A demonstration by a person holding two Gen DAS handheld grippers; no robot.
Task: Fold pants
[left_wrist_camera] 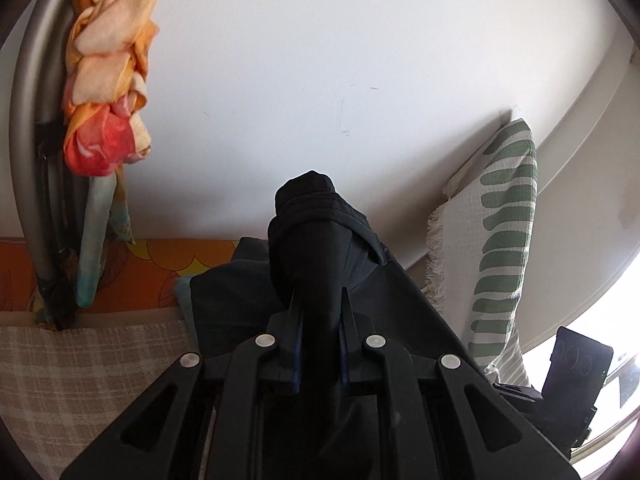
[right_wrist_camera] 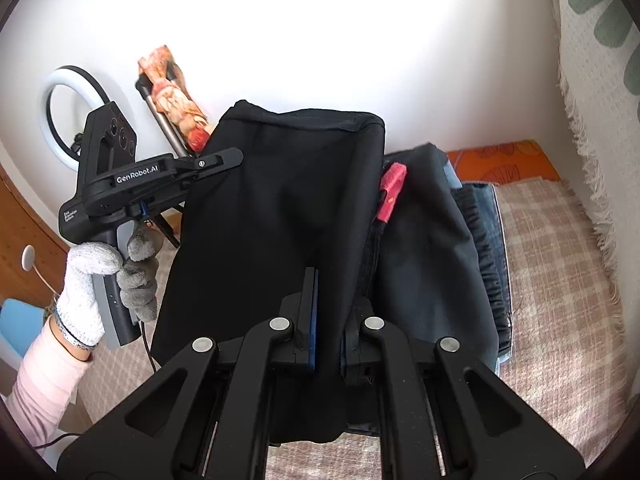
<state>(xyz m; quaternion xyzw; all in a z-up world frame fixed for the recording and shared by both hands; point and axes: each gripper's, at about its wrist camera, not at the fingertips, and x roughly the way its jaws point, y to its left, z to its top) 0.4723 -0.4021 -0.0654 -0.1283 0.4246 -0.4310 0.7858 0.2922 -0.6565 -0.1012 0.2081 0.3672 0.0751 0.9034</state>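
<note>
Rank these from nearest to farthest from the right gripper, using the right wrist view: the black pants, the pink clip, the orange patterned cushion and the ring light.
1. Black pants: clamped in the right gripper.
2. Pink clip: just beyond, right of the pants.
3. Orange patterned cushion: far right, by the wall.
4. Ring light: far left; too close to call against the cushion.

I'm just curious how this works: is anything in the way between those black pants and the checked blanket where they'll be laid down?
Yes. Both grippers hold the black pants up, and a pile of dark clothes lies on the checked blanket just behind them.
</note>
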